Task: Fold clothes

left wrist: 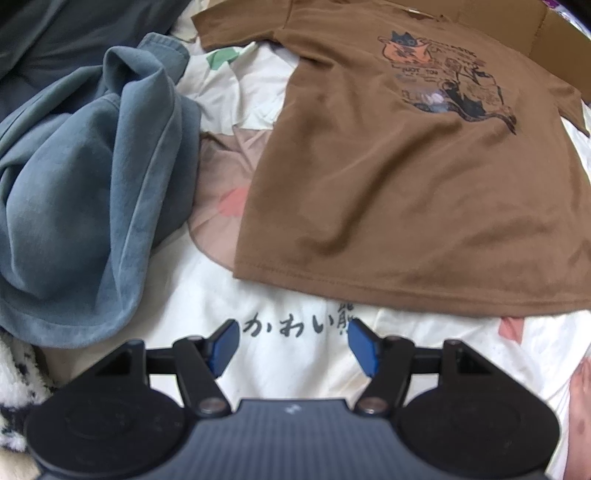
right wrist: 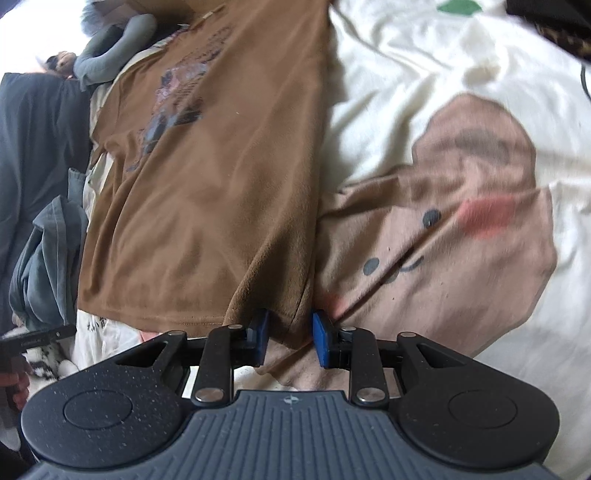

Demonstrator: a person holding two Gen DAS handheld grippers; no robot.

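Observation:
A brown T-shirt [left wrist: 399,177] with a cat print lies flat, face up, on a cream bedspread [left wrist: 295,354]. My left gripper [left wrist: 291,328] is open and empty, just short of the shirt's bottom hem. In the right wrist view the same brown T-shirt [right wrist: 207,177] runs away from the camera. My right gripper [right wrist: 290,332] has its blue pads on either side of the shirt's bottom right corner, which is bunched between them. The pads stand a little apart, and I cannot tell whether they pinch the cloth.
A crumpled blue-grey garment [left wrist: 88,192] lies left of the shirt, with dark clothing [left wrist: 55,40] behind it. The bedspread shows a pink bear print [right wrist: 458,236]. A cardboard box [left wrist: 517,29] stands beyond the shirt's collar. The other gripper's handle [right wrist: 26,343] shows at the lower left.

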